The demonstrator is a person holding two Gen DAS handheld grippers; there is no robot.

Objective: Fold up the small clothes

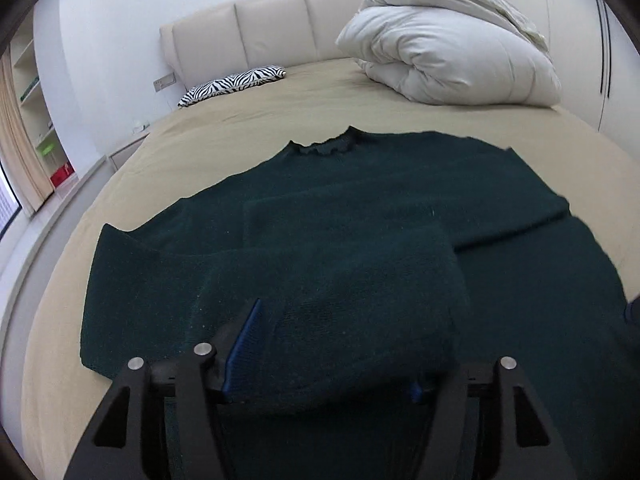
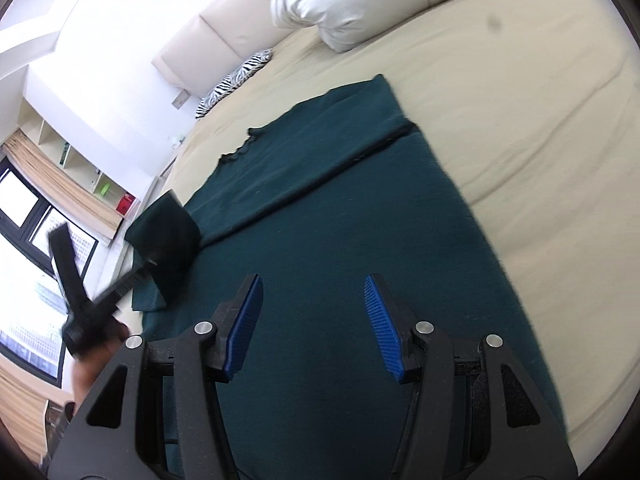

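A dark green sweater (image 1: 360, 176) (image 2: 340, 200) lies flat on the beige bed (image 1: 240, 128) (image 2: 520, 80), neckline toward the headboard. One sleeve (image 1: 460, 216) is folded across its chest. The other sleeve (image 1: 340, 280) (image 2: 168, 232) is lifted over the body. Its end drapes across my left gripper (image 1: 336, 344) (image 2: 140, 270). Those jaws stand wide apart with the cloth between them; the cloth hides the right pad and neither pad visibly presses on it. My right gripper (image 2: 313, 284) hovers open over the sweater's lower body, nothing between its blue pads (image 2: 244, 324).
A folded white duvet (image 1: 448, 52) (image 2: 360, 0) and a zebra-print pillow (image 1: 232, 84) (image 2: 236, 76) lie near the padded headboard (image 1: 272, 28). Shelves (image 1: 32, 80) and a window (image 2: 20, 200) stand beyond the bed's left edge. A hand (image 2: 100, 360) holds the left gripper.
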